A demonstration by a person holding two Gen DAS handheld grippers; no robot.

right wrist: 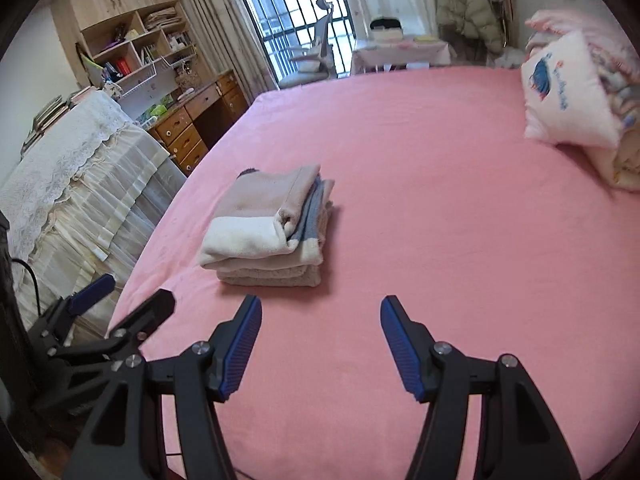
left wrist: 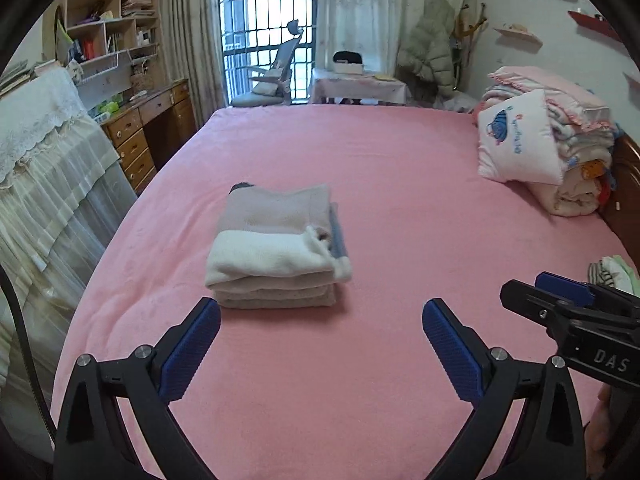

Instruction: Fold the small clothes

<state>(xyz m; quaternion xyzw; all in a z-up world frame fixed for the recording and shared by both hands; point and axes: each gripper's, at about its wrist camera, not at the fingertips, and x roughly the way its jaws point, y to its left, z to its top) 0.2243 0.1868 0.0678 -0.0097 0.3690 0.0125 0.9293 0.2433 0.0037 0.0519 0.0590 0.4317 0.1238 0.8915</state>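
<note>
My left tool (left wrist: 321,322) is spread wide with nothing between its blue pads (left wrist: 191,354), hanging above the pink bed (left wrist: 380,168) and angled down at it. My right tool (right wrist: 321,320) is also parted, less widely, and empty too; both sets of pads are clear of the sheet. From each wrist view I can see the other tool beside mine at the frame's edge.

The folded clothes (left wrist: 276,246) sit in a neat stack on the bed ahead of both tools, apart from them, nearer the bed's left side. The top piece is beige and white, with a strip of blue fabric showing along its right edge.

Well off to the right lies a pillow (left wrist: 516,140) leaning on bundled quilts (left wrist: 576,120). A few more small clothes (left wrist: 612,270) lie at the bed's right edge, past my right tool.
</note>
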